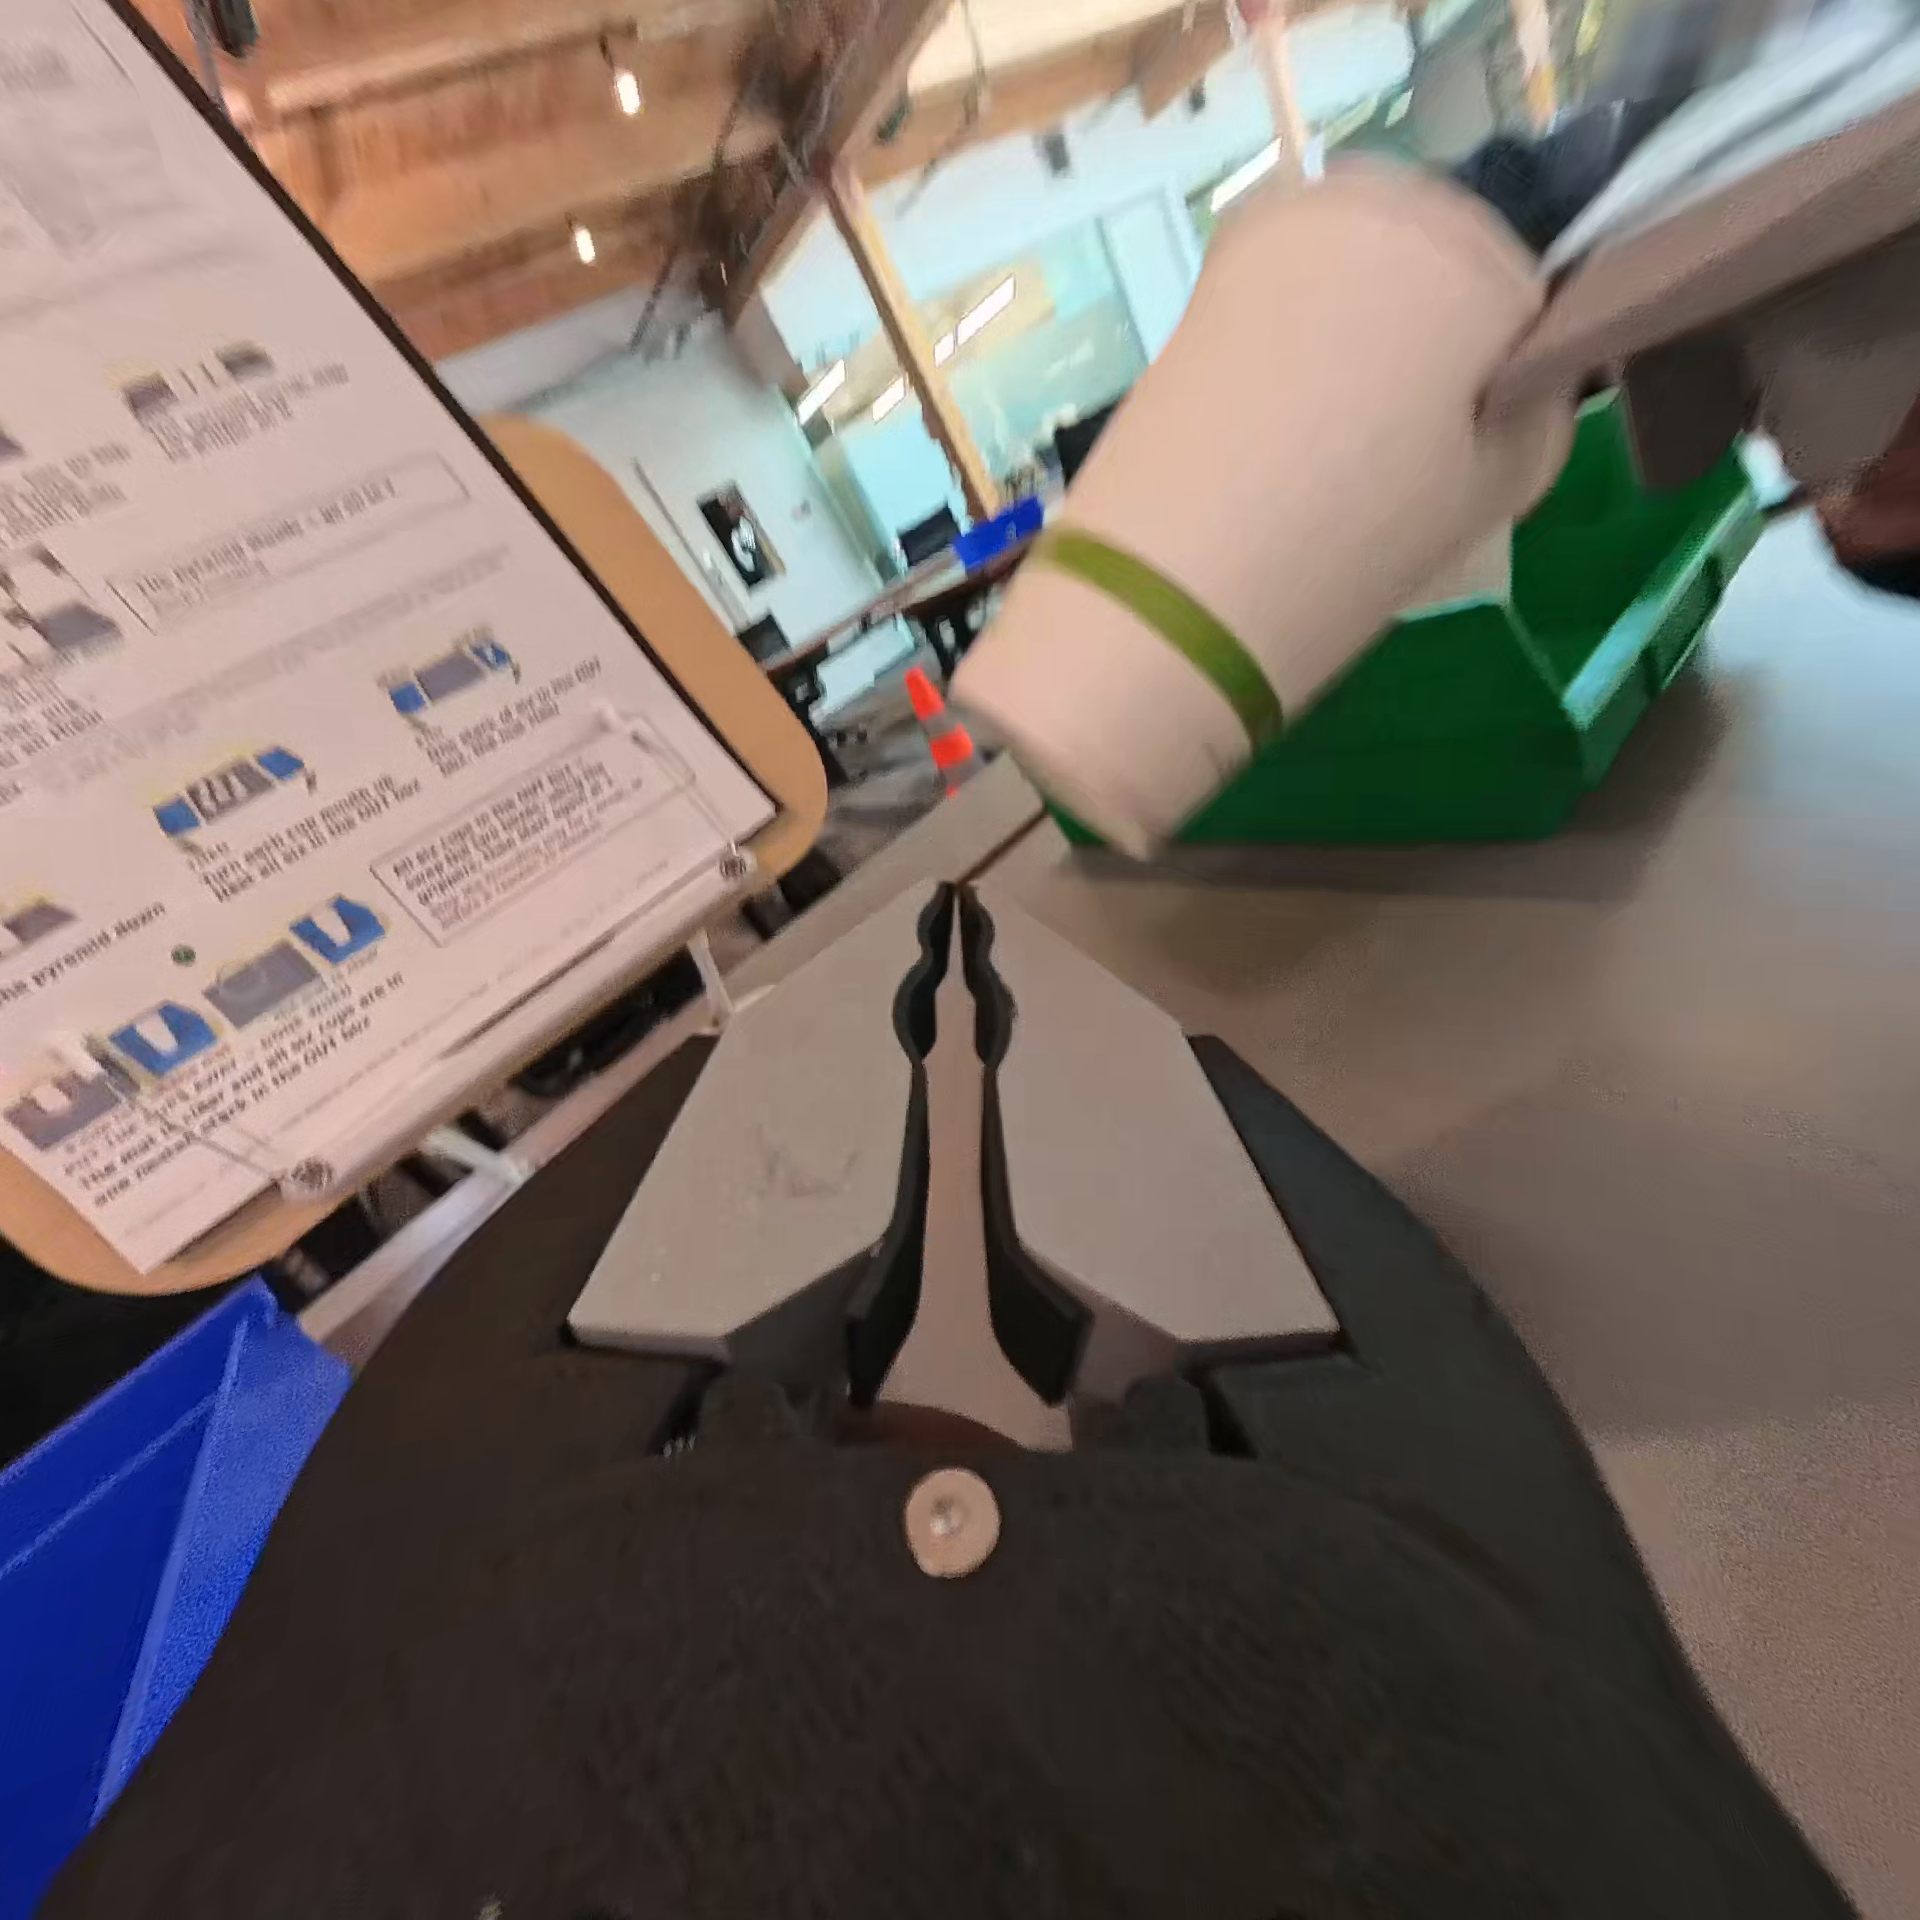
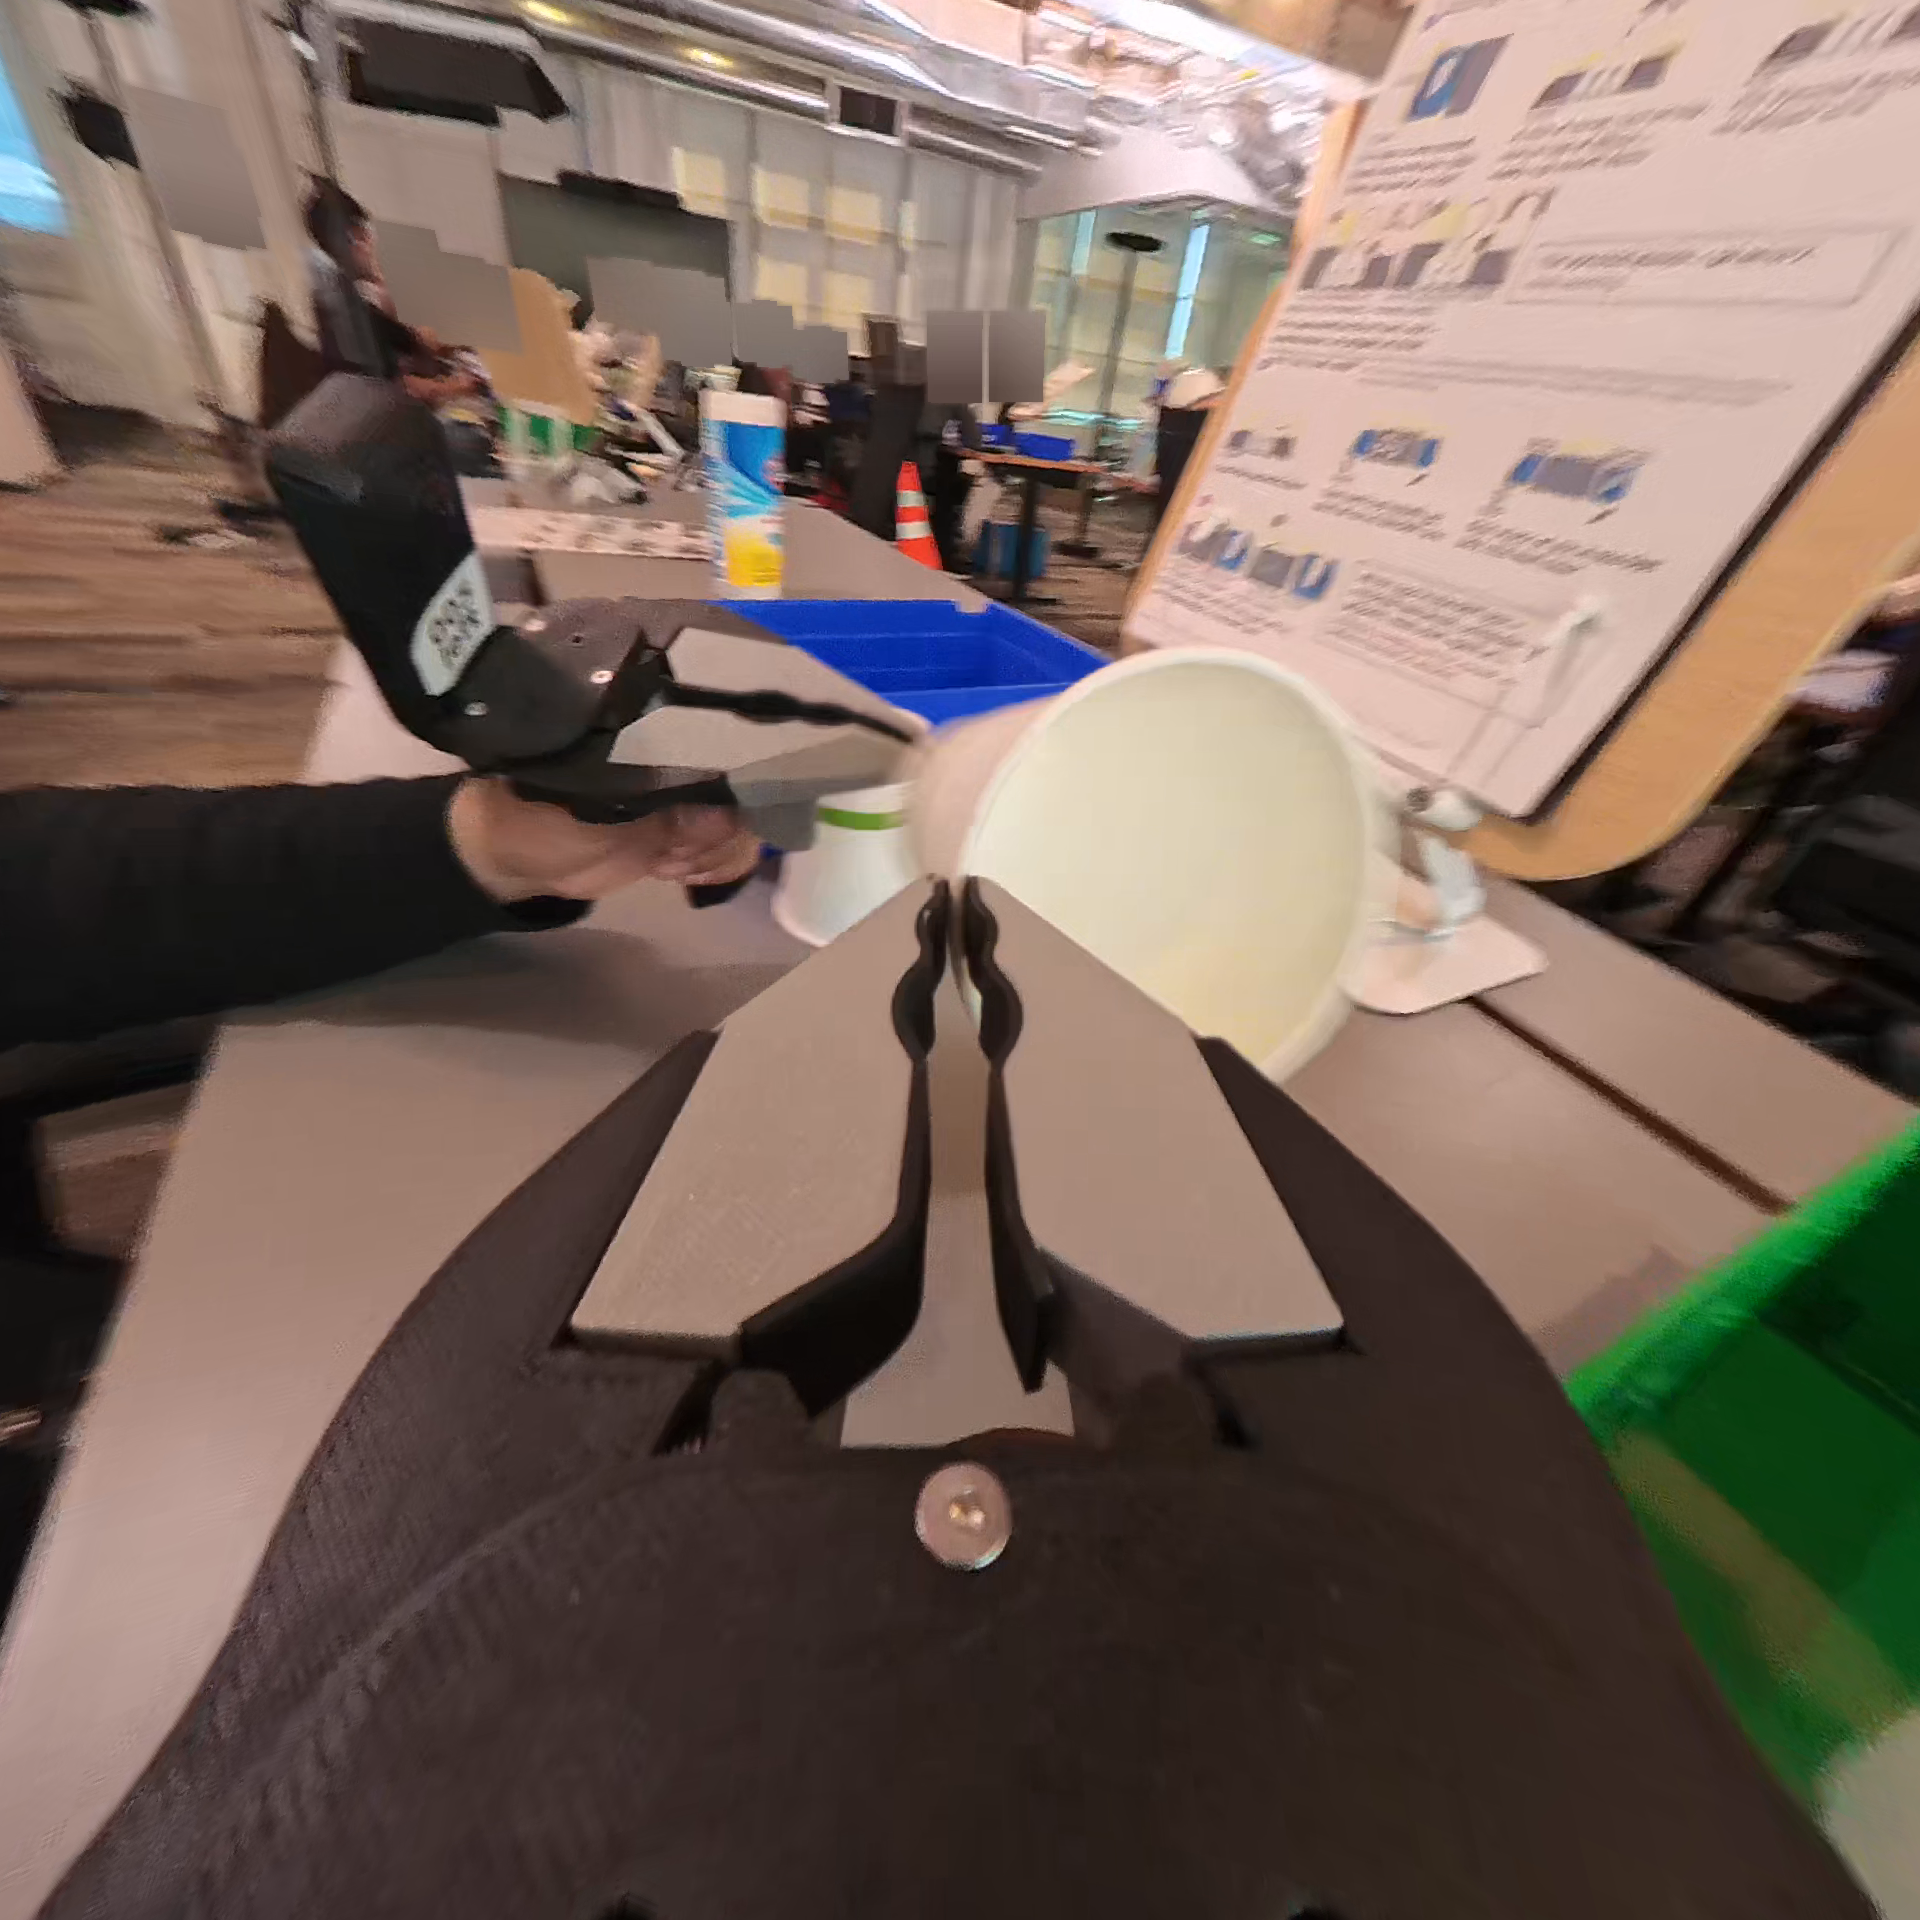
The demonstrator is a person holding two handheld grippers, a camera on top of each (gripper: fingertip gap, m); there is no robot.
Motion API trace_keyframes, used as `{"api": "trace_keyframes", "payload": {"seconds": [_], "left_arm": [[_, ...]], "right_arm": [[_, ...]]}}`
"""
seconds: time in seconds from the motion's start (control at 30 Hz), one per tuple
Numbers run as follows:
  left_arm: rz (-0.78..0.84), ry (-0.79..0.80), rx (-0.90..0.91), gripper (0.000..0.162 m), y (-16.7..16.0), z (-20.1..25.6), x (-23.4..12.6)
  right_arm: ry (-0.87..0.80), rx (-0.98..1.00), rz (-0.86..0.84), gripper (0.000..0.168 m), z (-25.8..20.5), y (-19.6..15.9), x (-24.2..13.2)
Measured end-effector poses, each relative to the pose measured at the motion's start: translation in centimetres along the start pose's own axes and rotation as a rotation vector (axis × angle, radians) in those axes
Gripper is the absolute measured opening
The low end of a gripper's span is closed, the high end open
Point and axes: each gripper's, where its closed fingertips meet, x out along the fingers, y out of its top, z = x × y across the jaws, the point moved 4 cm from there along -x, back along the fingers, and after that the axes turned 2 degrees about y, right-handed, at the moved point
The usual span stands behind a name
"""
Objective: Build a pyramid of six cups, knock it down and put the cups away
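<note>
My right gripper [image 2: 956, 896] is shut on the rim of a white paper cup [image 2: 1164, 831] and holds it tilted in the air, mouth toward the camera. The left wrist view shows this cup [image 1: 1247, 499] with a green band near its base, held by the right gripper [image 1: 1512, 364] in front of the green bin [image 1: 1455, 727]. My left gripper [image 1: 956, 894] is shut and empty. In the right wrist view it [image 2: 894, 748] sits just left of the held cup's base. A second cup [image 2: 847, 883] stands upside down on the grey table [image 2: 416, 1039] behind it.
A blue bin [image 2: 914, 644] stands behind the cups and shows at the lower left of the left wrist view [image 1: 125, 1507]. The green bin [image 2: 1766, 1403] is at the near right. An instruction board [image 2: 1507, 364] on a stand leans at the table's back. A wipes canister [image 2: 743, 488] stands farther off.
</note>
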Motion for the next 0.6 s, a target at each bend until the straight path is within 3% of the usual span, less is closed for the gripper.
{"api": "trace_keyframes", "payload": {"seconds": [0.03, 0.23, 0.43, 0.6], "left_arm": [[-0.062, 0.006, -0.001, 0.001, -1.0, 0.0, 0.4], [-0.315, -0.009, 0.010, 0.007, -5.4, 0.6, 1.5], [-0.343, -0.047, 0.064, 0.007, -6.0, 1.6, 1.7], [-0.359, -0.051, 0.088, 0.007, -6.3, 1.9, 1.7]], "right_arm": [[-0.090, -0.053, 0.006, 0.000, 0.7, 0.3, -0.4], [-0.526, -0.269, 0.110, 0.000, 4.7, 3.7, -6.0], [-0.751, -0.219, -0.011, 0.000, 8.9, 4.2, -12.8], [-0.833, -0.261, -0.242, 0.000, 10.6, 2.4, -14.3]]}}
